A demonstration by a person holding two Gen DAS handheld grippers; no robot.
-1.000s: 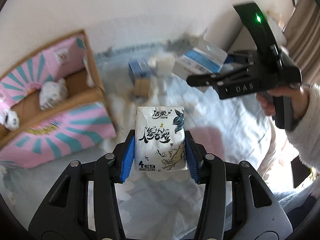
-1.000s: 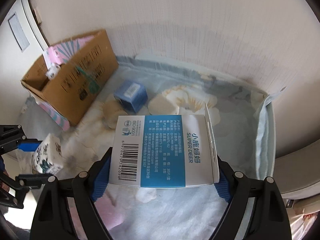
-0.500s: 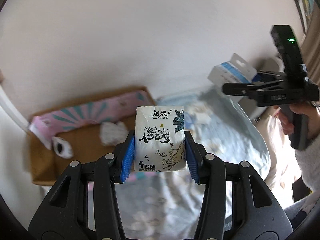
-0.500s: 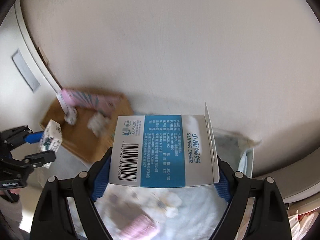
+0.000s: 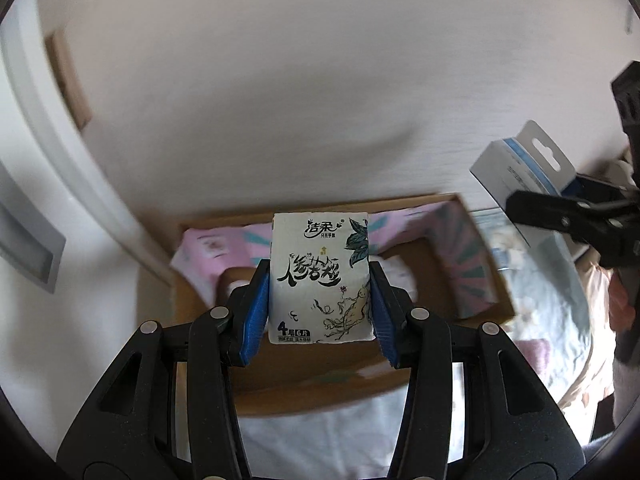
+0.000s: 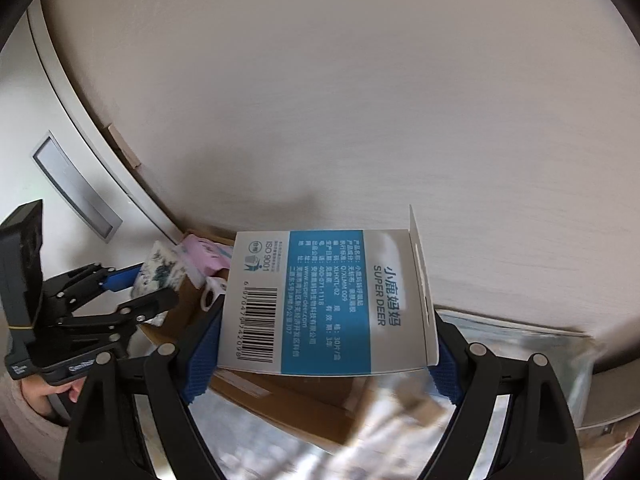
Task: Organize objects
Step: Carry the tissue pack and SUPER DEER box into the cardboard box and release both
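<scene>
Room: plain off-white wall [image 5: 320,100] fills most of both views; a white door or cabinet panel w/ a recessed grey handle [image 6: 76,188] stands at the left. Below lies a bed w/ a pale floral sheet [image 5: 552,308], blurred in both views. An open cardboard box [image 5: 304,384] sits on the sheet by the wall; inside it is a pink-and-teal striped liner or packaging [image 5: 464,252] plus a few small white items, too blurred to identify.

Left gripper [image 5: 319,308]: blue pads pinch a small tissue pack [image 5: 320,276] (white, ink-style plant art, Chinese print) at both sides, pack upright. It hangs over the box opening, not touching it. From the right wrist view the same gripper [image 6: 150,288] & pack [image 6: 160,268] are at the left, above the box's near-left corner, w/ a hand [image 6: 44,400] on the grip.

Right gripper [image 6: 320,348]: jaws spread wide but clamped on the sides of a flat white-and-blue "SUPER DEER" carton [image 6: 328,300], barcode side up, hang tab at right. It is held in the air above the box's edge & sheet. In the left view the carton [image 5: 520,168] shows at right, beside the box.
</scene>
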